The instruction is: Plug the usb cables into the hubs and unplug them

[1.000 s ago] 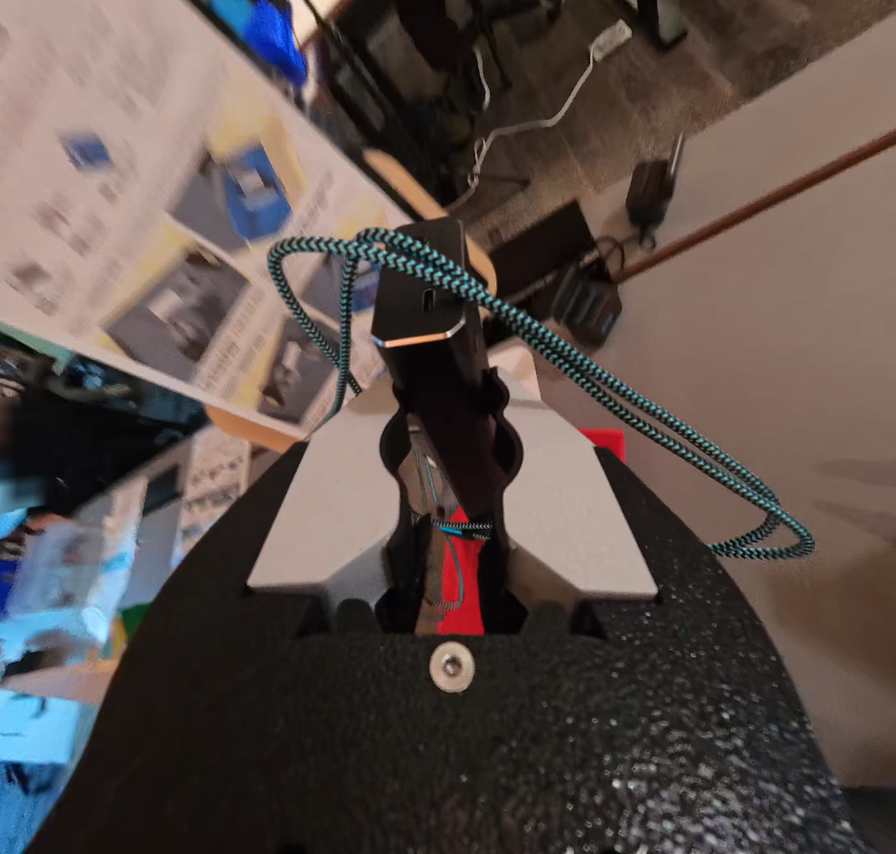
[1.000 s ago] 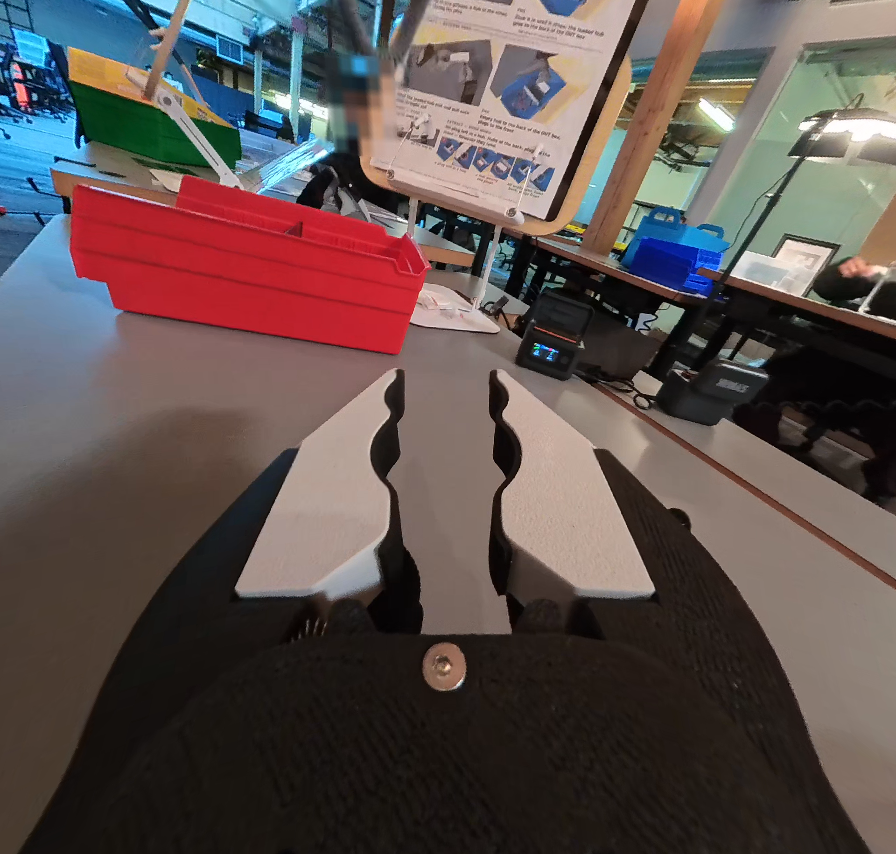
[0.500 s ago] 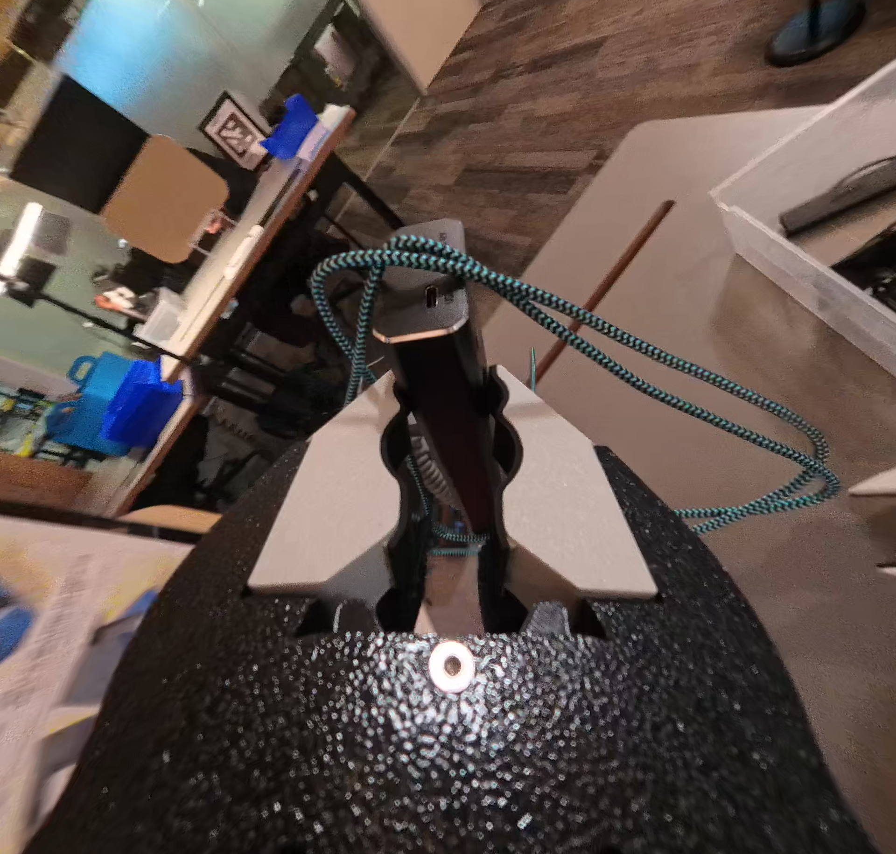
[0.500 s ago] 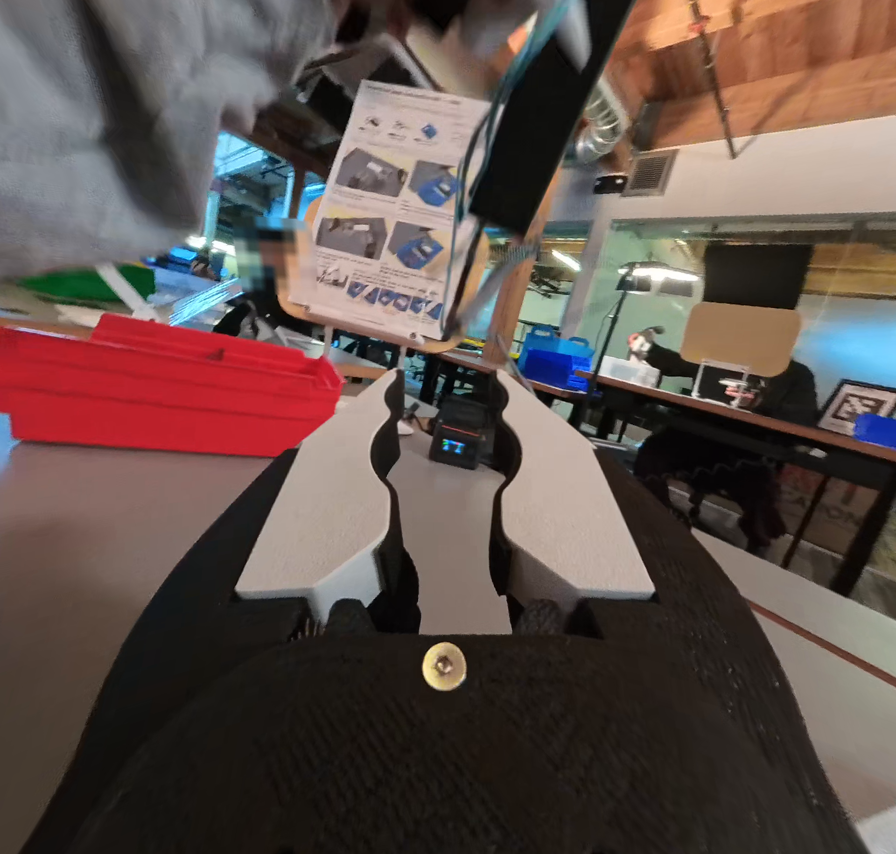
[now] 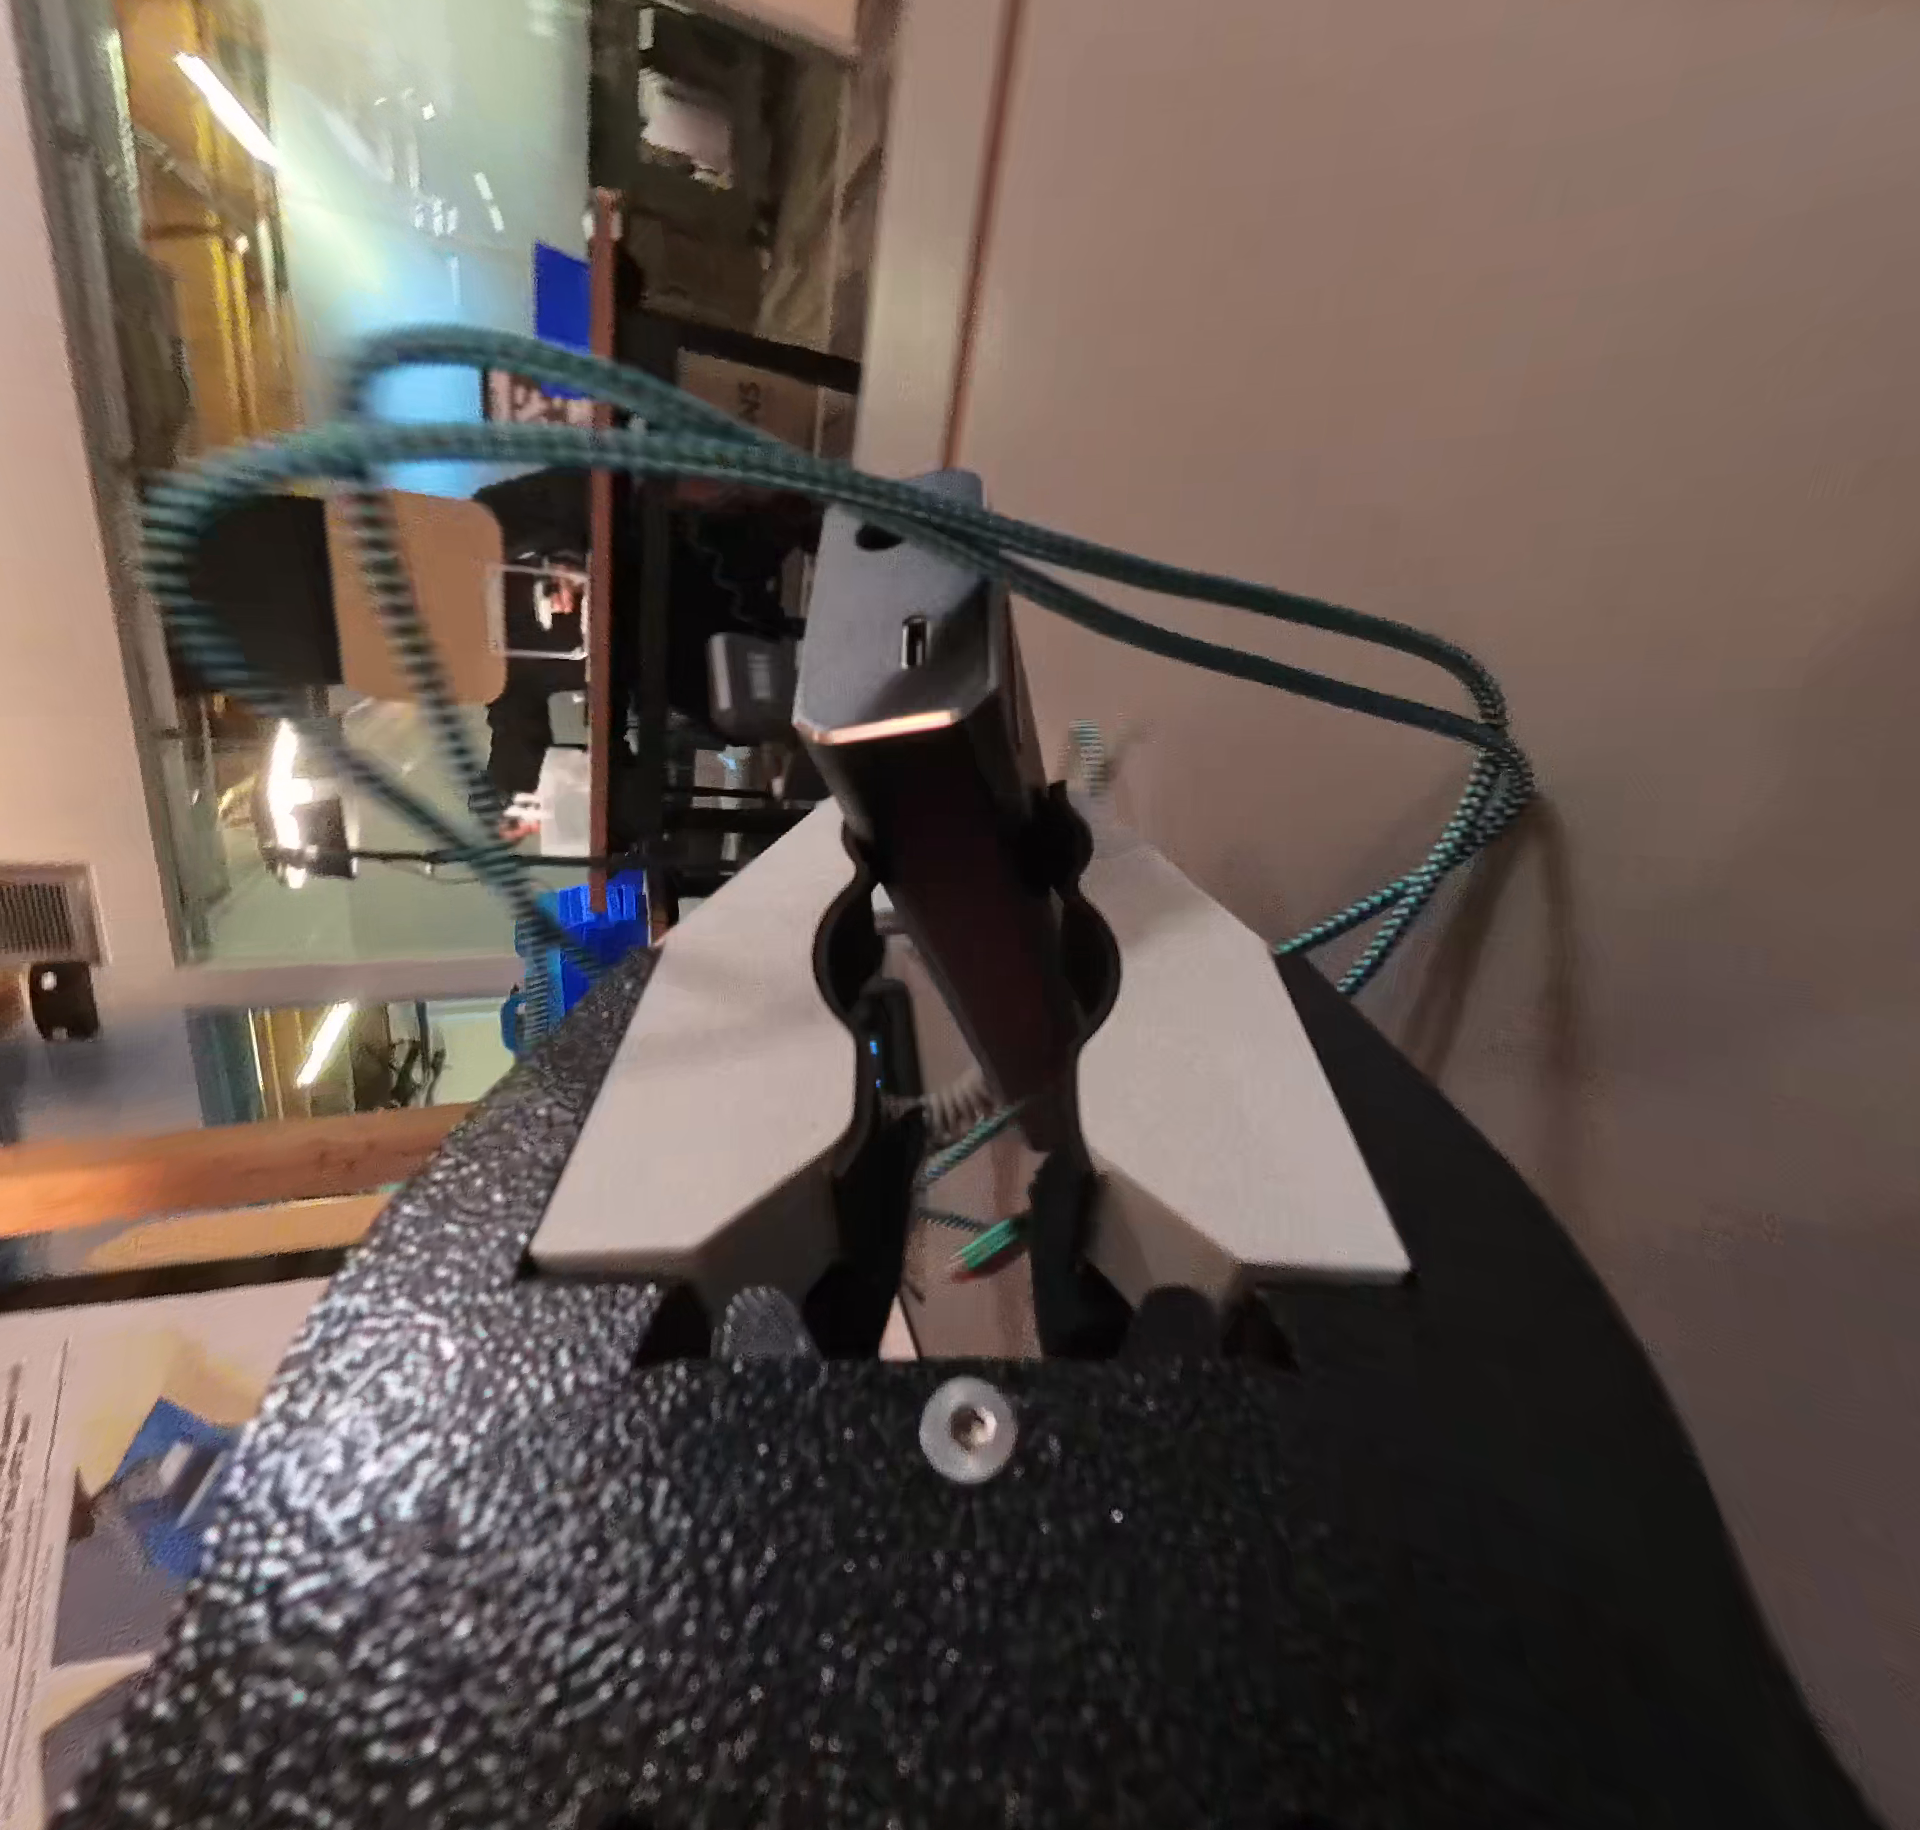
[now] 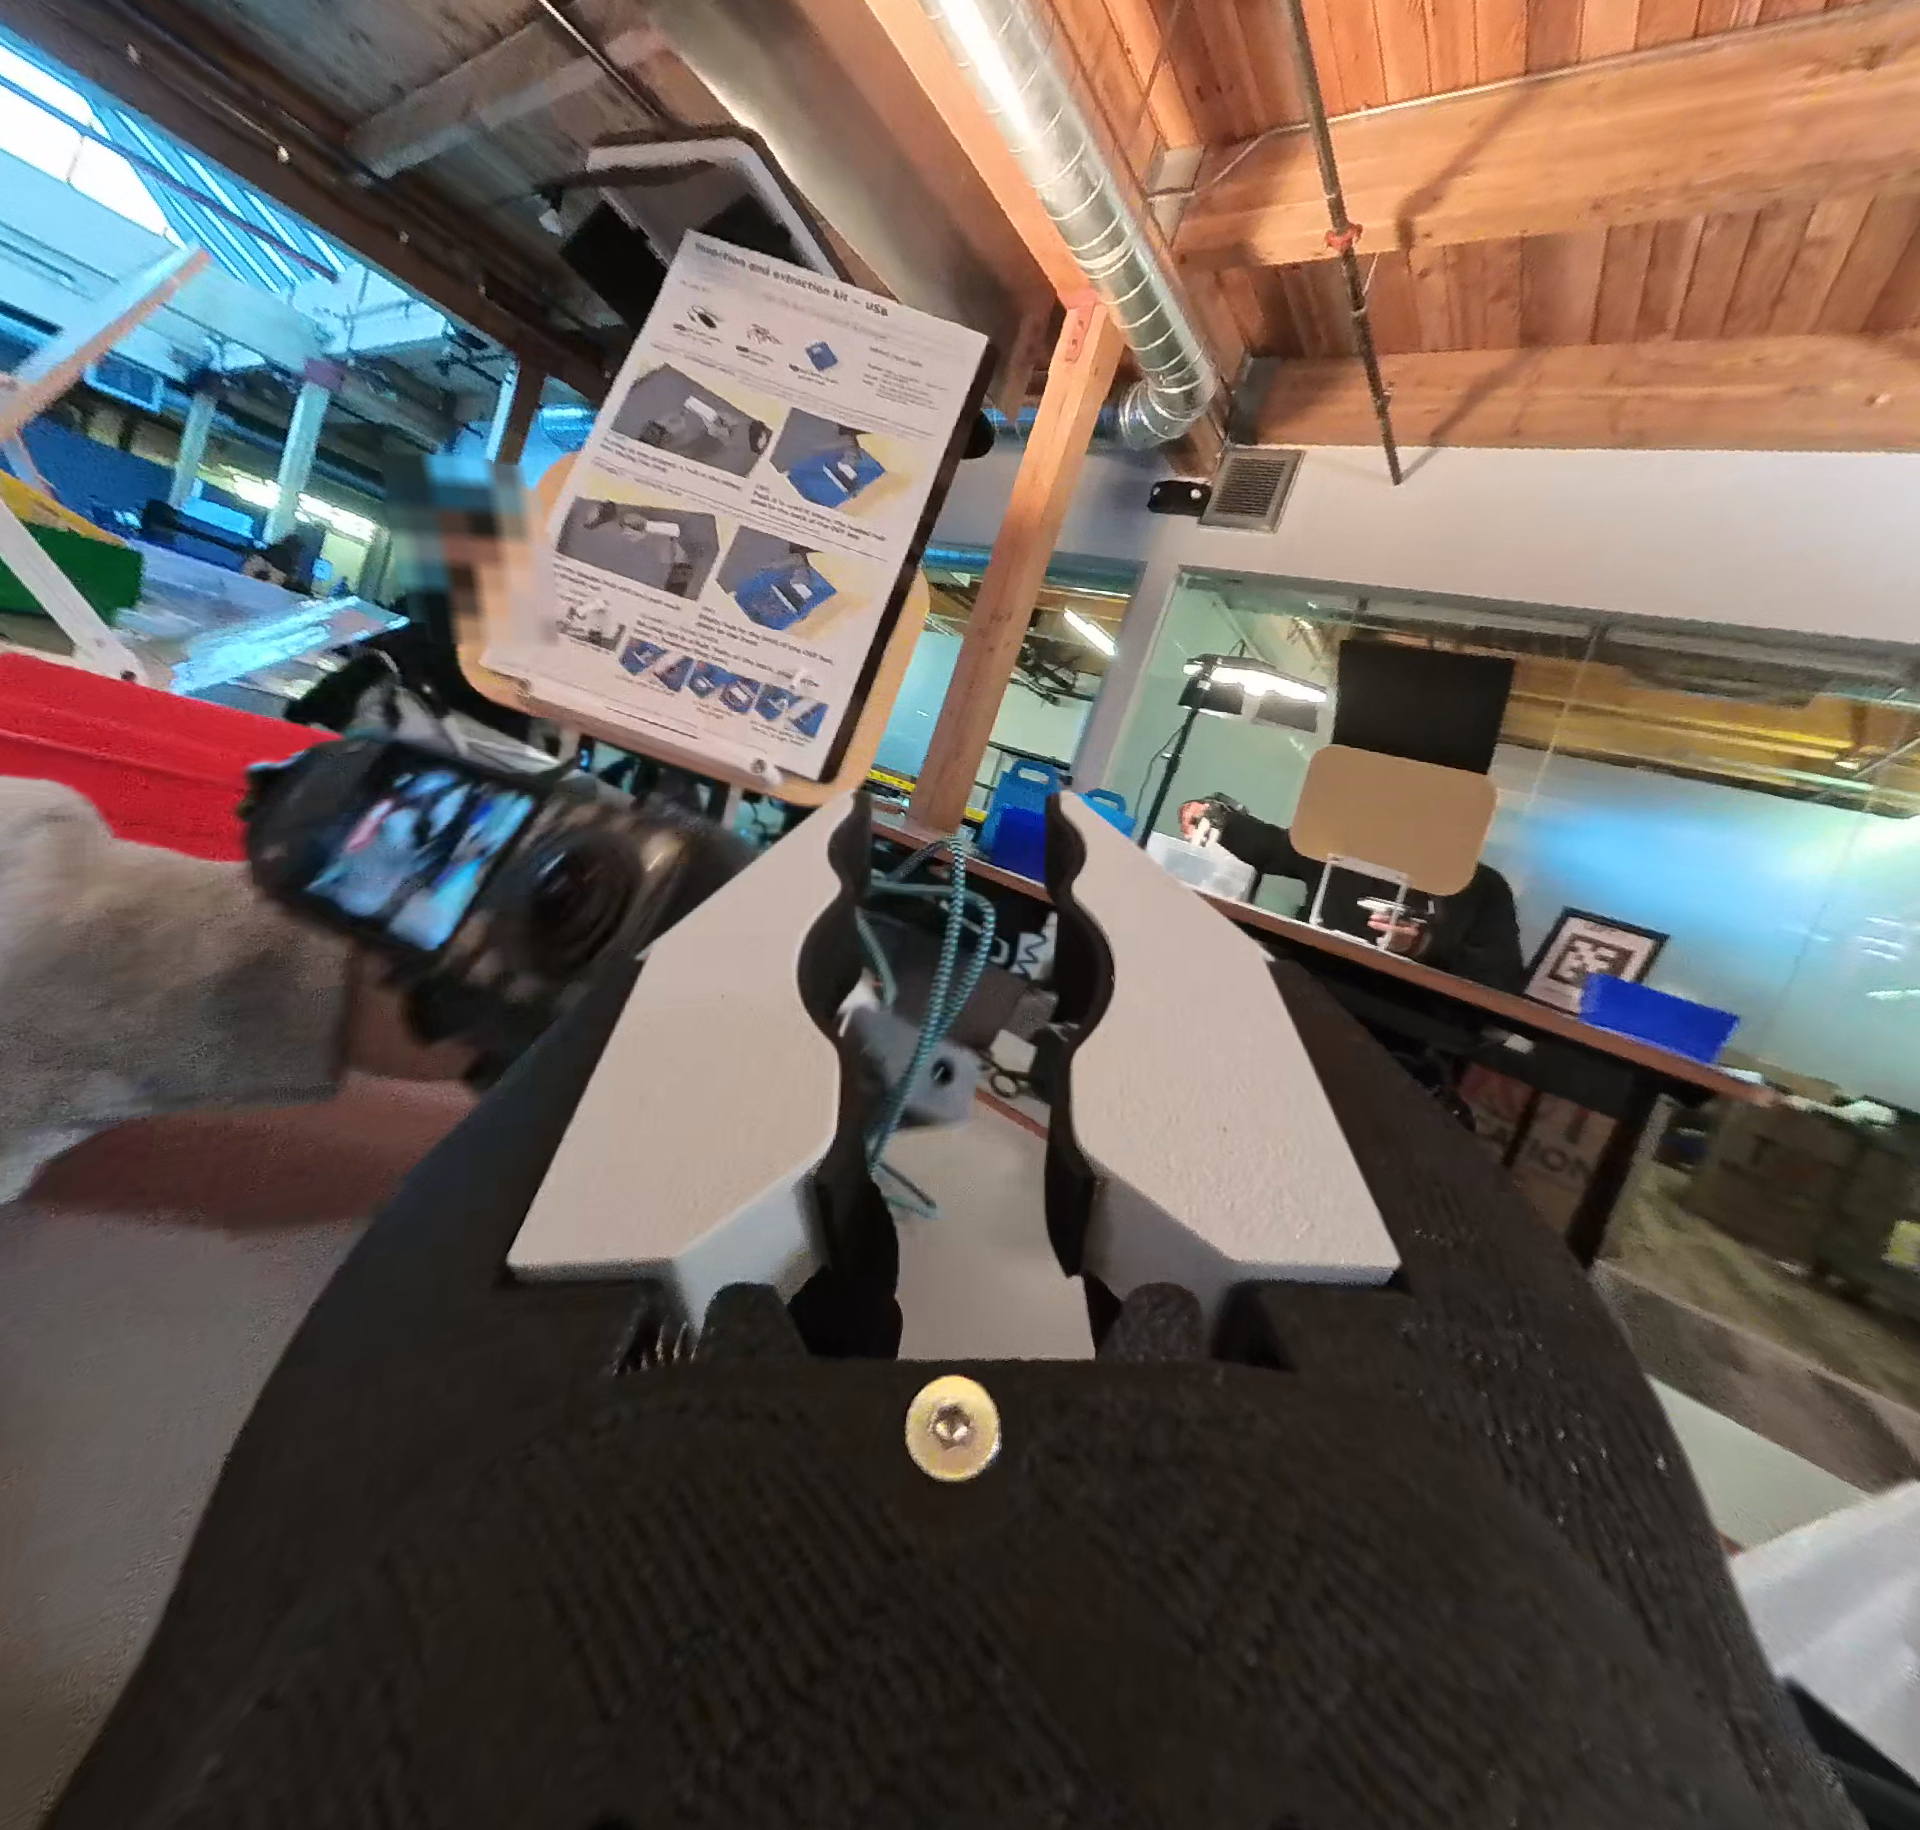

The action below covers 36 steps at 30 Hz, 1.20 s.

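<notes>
My left gripper [image 5: 956, 824] is shut on a dark grey USB hub [image 5: 899, 637], which sticks out forward past the fingertips and is held in the air. A teal braided USB cable [image 5: 1247, 627] is draped in loops over the hub's far end and hangs to both sides. My right gripper [image 6: 954, 814] is open and empty. Beyond its fingers I see the hub's grey end [image 6: 925, 1063] and the teal cable [image 6: 951, 907]. The left gripper's camera body [image 6: 457, 866] shows at the left, held by a hand in a grey sleeve.
The grey table [image 5: 1455, 326] fills the right of the rolled left wrist view. A red bin [image 6: 104, 741] stands at the left on the table [image 6: 208, 1365]. An instruction sheet on a stand [image 6: 727, 533] is behind. A person sits at a far table [image 6: 1351, 876]. Across from one pair of fingers to the other is roughly 20 centimeters.
The left gripper has swung and rolled with the hub, so the table now stands at the right. The right gripper has tilted upward; the left gripper and hub now show ahead of it.
</notes>
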{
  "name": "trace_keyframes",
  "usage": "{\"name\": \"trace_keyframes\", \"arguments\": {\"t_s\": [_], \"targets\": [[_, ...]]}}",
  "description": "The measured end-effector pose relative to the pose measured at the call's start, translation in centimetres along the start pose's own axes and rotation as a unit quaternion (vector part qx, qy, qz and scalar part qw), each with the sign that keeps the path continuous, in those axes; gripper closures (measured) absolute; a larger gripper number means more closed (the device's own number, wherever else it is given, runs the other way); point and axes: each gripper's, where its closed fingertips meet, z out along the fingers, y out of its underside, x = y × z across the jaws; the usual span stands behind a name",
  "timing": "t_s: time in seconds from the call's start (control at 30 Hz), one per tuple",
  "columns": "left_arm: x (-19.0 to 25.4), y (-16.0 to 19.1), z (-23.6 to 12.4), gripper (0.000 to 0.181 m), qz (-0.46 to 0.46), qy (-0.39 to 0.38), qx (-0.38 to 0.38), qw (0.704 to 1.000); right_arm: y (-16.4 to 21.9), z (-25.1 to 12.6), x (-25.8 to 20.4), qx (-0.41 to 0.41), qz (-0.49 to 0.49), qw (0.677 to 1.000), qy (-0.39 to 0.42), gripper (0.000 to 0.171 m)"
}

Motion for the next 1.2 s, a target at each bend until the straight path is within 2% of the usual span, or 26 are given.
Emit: {"name": "trace_keyframes", "arguments": {"t_s": [0.13,0.17,0.2,0.27,0.3,0.4,0.5,0.6,0.7,0.83,0.87,0.93,1.03,1.1,1.2], "targets": [[4.2,-1.4,-0.9,0.152,0.071,0.004,0.008,0.997,0.0,0.0,0.4,-0.003,-0.019,1.0,0.007,0.14],[5.2,-1.8,-1.1,0.14,0.06,0.017,0.014,0.998,0.0,0.0,0.4,-0.004,-0.029,1.0,0.007,0.14],[6.3,-1.9,-1.3,0.119,0.049,0.039,0.016,0.998,0.1,0.0,0.4,-0.006,-0.039,0.999,0.008,0.141],[6.9,-2.0,-2.1,0.127,0.054,0.041,0.017,0.998,0.5,0.0,0.5,-0.014,-0.054,0.998,0.01,0.141],[7.1,-2.3,-2.8,0.124,0.051,0.045,0.026,0.997,0.6,0.0,0.4,-0.017,-0.058,0.998,0.007,0.142],[7.7,-3.4,-6.3,0.106,0.017,0.085,0.071,0.994,1.0,0.0,-0.1,-0.024,-0.077,0.997,0.001,0.142],[7.1,-4.0,-10.2,0.106,-0.038,0.099,0.151,0.983,1.5,0.1,-0.7,-0.035,-0.105,0.994,-0.006,0.142],[4.2,-2.5,-11.5,0.106,-0.142,0.077,0.211,0.964,2.4,0.2,-1.4,-0.052,-0.11,0.992,-0.02,0.142],[0.9,-0.1,-9.9,0.108,-0.28,0.075,0.247,0.925,3.6,0.3,-1.7,-0.071,-0.112,0.991,-0.03,0.141],[-1.0,1.8,-6.4,0.128,-0.418,0.134,0.289,0.851,5.0,0.3,-1.9,-0.096,-0.123,0.987,-0.04,0.142],[-0.9,2.1,-5.8,0.135,-0.441,0.15,0.298,0.833,5.3,0.3,-1.8,-0.102,-0.125,0.986,-0.042,0.143],[-0.4,3.4,-4.6,0.159,-0.469,0.167,0.274,0.823,5.9,0.3,-1.9,-0.115,-0.117,0.985,-0.052,0.145],[0.7,2.7,-6.5,0.167,-0.471,0.275,0.273,0.792,7.3,0.3,-3.3,-0.15,-0.09,0.98,-0.099,0.145],[1.5,2.5,-7.4,0.173,-0.446,0.316,0.283,0.788,9.0,0.2,-4.7,-0.193,-0.06,0.969,-0.141,0.145],[2.9,3.7,-6.6,0.177,-0.404,0.301,0.273,0.82,11.8,0.2,-5.8,-0.272,-0.036,0.948,-0.163,0.144]]}}
